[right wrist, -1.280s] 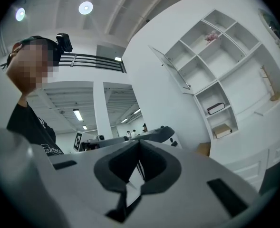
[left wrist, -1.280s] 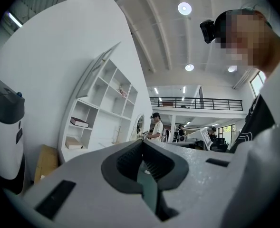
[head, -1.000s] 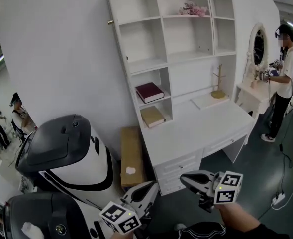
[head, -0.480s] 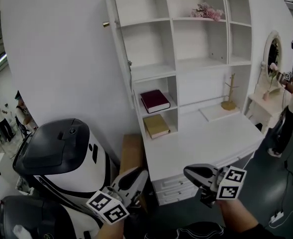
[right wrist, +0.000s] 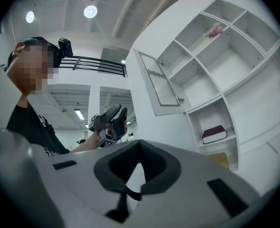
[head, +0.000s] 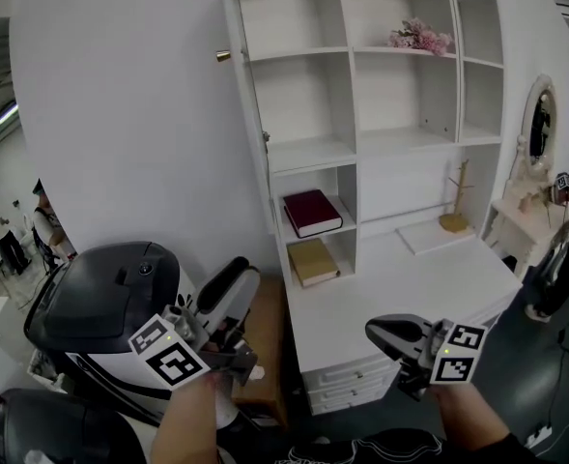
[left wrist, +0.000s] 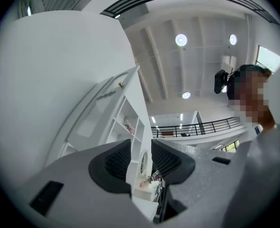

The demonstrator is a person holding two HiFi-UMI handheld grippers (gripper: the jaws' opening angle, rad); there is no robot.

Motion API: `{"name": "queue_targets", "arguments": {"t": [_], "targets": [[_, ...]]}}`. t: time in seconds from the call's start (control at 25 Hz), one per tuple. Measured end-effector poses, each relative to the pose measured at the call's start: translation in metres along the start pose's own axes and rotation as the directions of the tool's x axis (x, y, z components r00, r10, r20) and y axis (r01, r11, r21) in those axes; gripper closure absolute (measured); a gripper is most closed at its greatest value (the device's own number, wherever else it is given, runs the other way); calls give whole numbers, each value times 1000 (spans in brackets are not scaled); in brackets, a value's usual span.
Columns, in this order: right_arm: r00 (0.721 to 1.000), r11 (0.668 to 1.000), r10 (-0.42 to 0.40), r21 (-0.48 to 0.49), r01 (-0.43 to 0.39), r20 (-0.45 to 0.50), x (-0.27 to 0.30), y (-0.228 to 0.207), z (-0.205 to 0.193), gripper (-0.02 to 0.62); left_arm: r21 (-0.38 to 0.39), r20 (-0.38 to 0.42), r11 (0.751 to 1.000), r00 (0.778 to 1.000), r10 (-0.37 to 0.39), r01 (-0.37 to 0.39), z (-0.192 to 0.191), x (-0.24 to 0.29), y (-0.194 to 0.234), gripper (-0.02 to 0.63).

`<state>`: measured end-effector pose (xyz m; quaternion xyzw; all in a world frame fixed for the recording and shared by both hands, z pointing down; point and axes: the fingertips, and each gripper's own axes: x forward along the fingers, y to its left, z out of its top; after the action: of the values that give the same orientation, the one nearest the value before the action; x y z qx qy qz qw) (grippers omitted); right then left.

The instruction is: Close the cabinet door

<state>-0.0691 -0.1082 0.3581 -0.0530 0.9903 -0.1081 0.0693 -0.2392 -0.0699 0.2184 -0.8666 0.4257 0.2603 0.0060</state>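
Observation:
The white cabinet door [head: 246,95] stands open, edge-on to me, with a small brass knob [head: 223,56] on its left face. In the right gripper view the door [right wrist: 159,87] shows a slatted panel and hangs out from the upper shelves. My left gripper [head: 243,275] is raised below and left of the door; its jaws [left wrist: 140,148] have just been opening and stand apart with nothing between them. My right gripper [head: 373,330] hovers over the desk front, shut and empty [right wrist: 140,144].
A white desk [head: 410,283] sits under the shelves, which hold a red book [head: 312,211], a tan book [head: 313,259] and pink flowers [head: 421,39]. A cardboard box [head: 265,341] and a black-and-white machine [head: 110,303] stand at the left. People stand far left [head: 42,225].
My left gripper has risen up and to the left, toward the door, and its jaws have parted. The shelves now fill more of the head view. The right gripper has shifted only a little.

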Motion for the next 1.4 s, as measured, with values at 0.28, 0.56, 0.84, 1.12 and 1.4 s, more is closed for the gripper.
{"name": "queue_targets", "arguments": {"t": [0.28, 0.56, 0.84, 1.12, 1.4], "targets": [[999, 998, -38, -56, 39, 31, 21, -36, 42, 588, 24, 67, 995, 993, -94, 93, 75, 55, 39, 486], [997, 989, -69, -125, 74, 38, 41, -57, 60, 589, 19, 149, 973, 962, -228, 228, 130, 98, 59, 485], [994, 988, -103, -109, 107, 43, 42, -70, 59, 588, 30, 227, 960, 933, -279, 280, 187, 133, 80, 486], [991, 985, -129, -114, 133, 39, 44, -80, 86, 588, 25, 232, 954, 927, -295, 298, 223, 194, 101, 486], [987, 979, -153, -128, 157, 46, 37, -83, 75, 589, 69, 250, 926, 892, -376, 371, 230, 196, 90, 486]]}}
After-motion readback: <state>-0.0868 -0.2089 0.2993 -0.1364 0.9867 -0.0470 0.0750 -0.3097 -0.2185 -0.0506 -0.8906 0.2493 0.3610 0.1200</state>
